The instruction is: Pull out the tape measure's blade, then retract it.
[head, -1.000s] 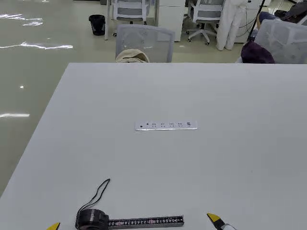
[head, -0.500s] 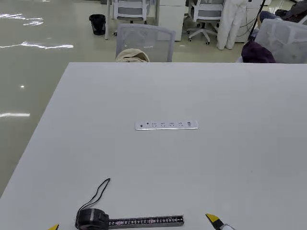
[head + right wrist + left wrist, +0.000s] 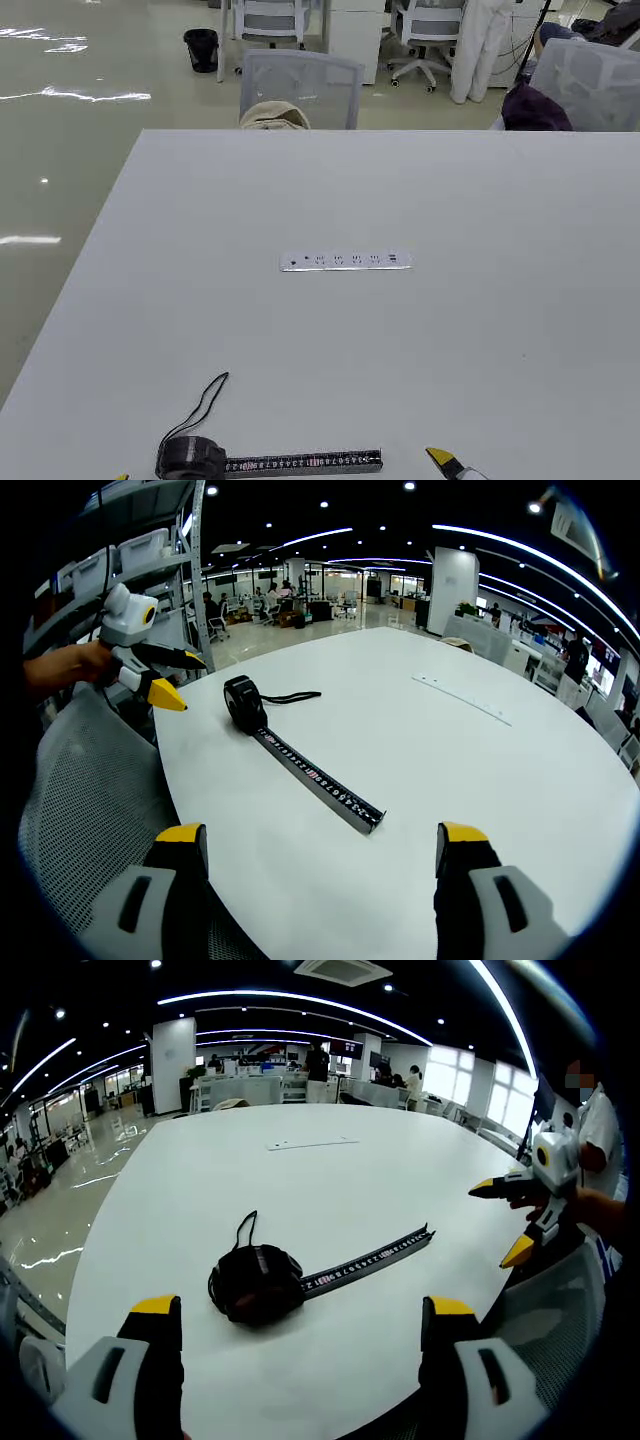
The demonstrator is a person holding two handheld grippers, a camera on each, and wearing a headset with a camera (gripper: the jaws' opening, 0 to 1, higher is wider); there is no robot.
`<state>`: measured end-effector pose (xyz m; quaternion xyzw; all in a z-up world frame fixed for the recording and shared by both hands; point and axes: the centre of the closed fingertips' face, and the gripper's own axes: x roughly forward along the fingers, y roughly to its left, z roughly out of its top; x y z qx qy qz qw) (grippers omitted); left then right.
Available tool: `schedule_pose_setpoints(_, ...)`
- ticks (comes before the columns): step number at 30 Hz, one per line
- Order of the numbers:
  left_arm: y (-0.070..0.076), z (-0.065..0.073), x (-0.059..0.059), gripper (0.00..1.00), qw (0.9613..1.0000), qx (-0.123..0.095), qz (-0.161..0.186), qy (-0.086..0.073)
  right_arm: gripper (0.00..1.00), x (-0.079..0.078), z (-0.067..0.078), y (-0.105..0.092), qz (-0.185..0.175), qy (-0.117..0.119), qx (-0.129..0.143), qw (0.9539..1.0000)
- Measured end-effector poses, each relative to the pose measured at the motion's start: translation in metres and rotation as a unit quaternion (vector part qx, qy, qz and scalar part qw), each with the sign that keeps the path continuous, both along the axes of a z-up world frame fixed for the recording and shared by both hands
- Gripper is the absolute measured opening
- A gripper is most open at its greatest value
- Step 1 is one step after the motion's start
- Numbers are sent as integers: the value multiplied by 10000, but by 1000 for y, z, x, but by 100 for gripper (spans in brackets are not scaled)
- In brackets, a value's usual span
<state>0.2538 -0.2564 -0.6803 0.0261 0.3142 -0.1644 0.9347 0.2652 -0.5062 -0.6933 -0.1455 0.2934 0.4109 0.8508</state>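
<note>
A black tape measure (image 3: 190,458) lies near the table's front edge, its blade (image 3: 305,463) pulled out to the right and flat on the white table (image 3: 400,340). A black wrist cord (image 3: 208,397) loops away from the case. In the left gripper view the case (image 3: 255,1282) sits ahead of my left gripper (image 3: 297,1328), which is open and holds nothing. My right gripper (image 3: 325,855) is open too, with the blade's end hook (image 3: 370,823) just ahead of it. A yellow tip of the right gripper (image 3: 440,459) shows at the head view's bottom edge.
A white power strip (image 3: 346,262) lies flat in the middle of the table. Mesh office chairs (image 3: 300,88) stand beyond the far edge, and a black bin (image 3: 201,48) stands on the shiny floor. A grey mesh chair back (image 3: 90,810) is close beside the table's front edge.
The yellow gripper tip at the bottom left has slipped almost out of the head view. The tape measure and its blade lie where they were.
</note>
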Motion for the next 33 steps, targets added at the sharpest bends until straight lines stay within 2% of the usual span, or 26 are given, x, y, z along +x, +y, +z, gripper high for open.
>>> schedule_pose_setpoints(8,0,-6,5,99,9997,-16,225,30,91,-1,-5,-4,122,74,-53,9999)
schedule_pose_setpoints(11,0,-12,7,97,9997,17,243,93,89,0,-8,-5,207,72,-86,9997)
schedule_pose_setpoints(13,0,-12,9,93,9997,54,246,64,88,0,-10,-6,286,60,-104,9995)
schedule_pose_setpoints(15,-1,-12,10,96,9996,1,286,44,85,1,-11,-7,329,62,-122,9994)
schedule_pose_setpoints(21,3,-15,15,94,9989,53,476,-3,80,7,-10,-8,521,-84,-80,9986)
schedule_pose_setpoints(24,5,-20,16,92,9984,96,560,56,77,9,-12,-8,705,-121,-141,9973)
schedule_pose_setpoints(29,12,-25,19,89,9967,90,808,65,70,15,-14,-9,916,-239,-174,9954)
schedule_pose_setpoints(33,15,-26,22,88,9951,143,983,-3,66,21,-14,-8,1089,-329,-146,9934)
